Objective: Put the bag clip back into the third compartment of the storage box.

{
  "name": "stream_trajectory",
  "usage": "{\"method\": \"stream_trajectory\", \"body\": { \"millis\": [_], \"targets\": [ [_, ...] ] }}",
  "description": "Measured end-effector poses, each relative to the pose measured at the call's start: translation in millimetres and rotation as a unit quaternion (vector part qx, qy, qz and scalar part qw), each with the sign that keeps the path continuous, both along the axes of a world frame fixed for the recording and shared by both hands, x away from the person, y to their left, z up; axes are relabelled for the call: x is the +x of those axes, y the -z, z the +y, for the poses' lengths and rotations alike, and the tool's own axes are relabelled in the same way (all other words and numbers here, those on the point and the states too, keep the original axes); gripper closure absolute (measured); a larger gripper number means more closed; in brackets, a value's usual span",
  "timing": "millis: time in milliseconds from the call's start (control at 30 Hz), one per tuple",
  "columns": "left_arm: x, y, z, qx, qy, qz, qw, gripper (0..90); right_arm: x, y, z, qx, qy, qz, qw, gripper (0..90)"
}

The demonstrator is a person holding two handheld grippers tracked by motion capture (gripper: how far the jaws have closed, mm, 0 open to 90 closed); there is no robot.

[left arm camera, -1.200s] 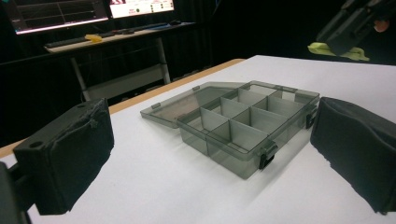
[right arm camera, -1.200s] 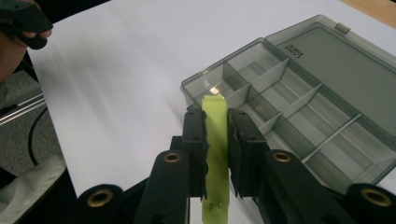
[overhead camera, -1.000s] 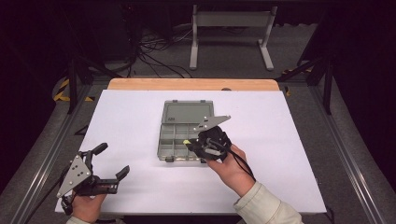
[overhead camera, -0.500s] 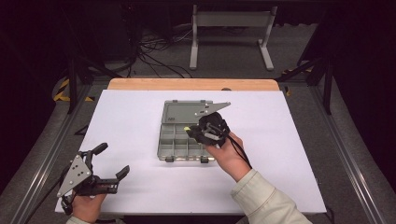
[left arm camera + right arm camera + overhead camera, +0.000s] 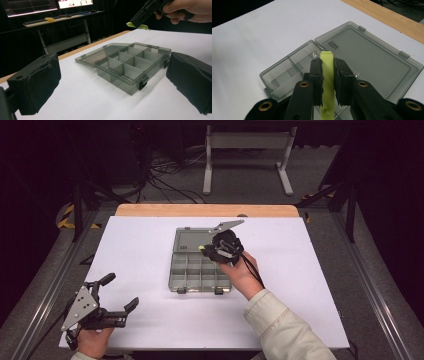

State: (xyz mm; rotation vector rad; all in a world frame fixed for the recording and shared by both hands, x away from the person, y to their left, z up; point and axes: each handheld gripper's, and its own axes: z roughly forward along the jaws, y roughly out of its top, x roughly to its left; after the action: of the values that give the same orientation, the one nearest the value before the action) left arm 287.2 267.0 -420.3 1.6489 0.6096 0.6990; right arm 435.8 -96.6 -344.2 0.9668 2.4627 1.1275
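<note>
A white table (image 5: 150, 250) with a strip of bare wood along its far edge carries a smoky grey organiser box (image 5: 200, 267) near its middle, the lid (image 5: 192, 240) thrown back flat on the table on the far side and the divided compartments open to the air; two dark latches sit on the near wall of the box. The right gripper (image 5: 212, 251) hangs above the far right part of the box, around where the compartments meet the lid, its jaws pinched closed on a yellow-green strip (image 5: 327, 75) that stands up between the pads and pokes out past their tips. From the left gripper view the same strip (image 5: 136, 25) shows as a small green tab under the black body of that gripper, clear of the box (image 5: 130, 65) below it, with nothing between the two. The left gripper (image 5: 120, 292) rests low at the near left corner of the table, well apart from the box, its jaws spread wide with nothing between them, the grey three-cornered plate on top. Beyond the table stand a light metal frame (image 5: 247, 155) and a tangle of cables (image 5: 165, 175) on the floor, and the left gripper view takes in lit monitors (image 5: 50, 5) above a desk at the back
</note>
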Motion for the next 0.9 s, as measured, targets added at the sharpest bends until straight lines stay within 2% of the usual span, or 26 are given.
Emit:
{"method": "stream_trajectory", "body": {
  "millis": [267, 467, 900],
  "targets": [
    [0.3, 0.0, 0.1, 0.003, 0.002, 0.001, 1.0000, 0.3, 14.5, 9.8, 1.8, -0.013, 0.011, -0.004, 0.9998, 78.5],
    [0.4, 0.1, -0.8, 0.002, 0.001, 0.001, 1.0000, 0.3, 24.4, 14.5, 1.4, -0.012, 0.023, 0.003, 0.9997, 78.5],
    [0.6, 0.1, 0.1, 0.001, 0.001, 0.001, 1.0000, 0.3, 25.2, 34.8, 7.4, -0.029, 0.026, 0.008, 0.9992, 78.2]
  ]
}}
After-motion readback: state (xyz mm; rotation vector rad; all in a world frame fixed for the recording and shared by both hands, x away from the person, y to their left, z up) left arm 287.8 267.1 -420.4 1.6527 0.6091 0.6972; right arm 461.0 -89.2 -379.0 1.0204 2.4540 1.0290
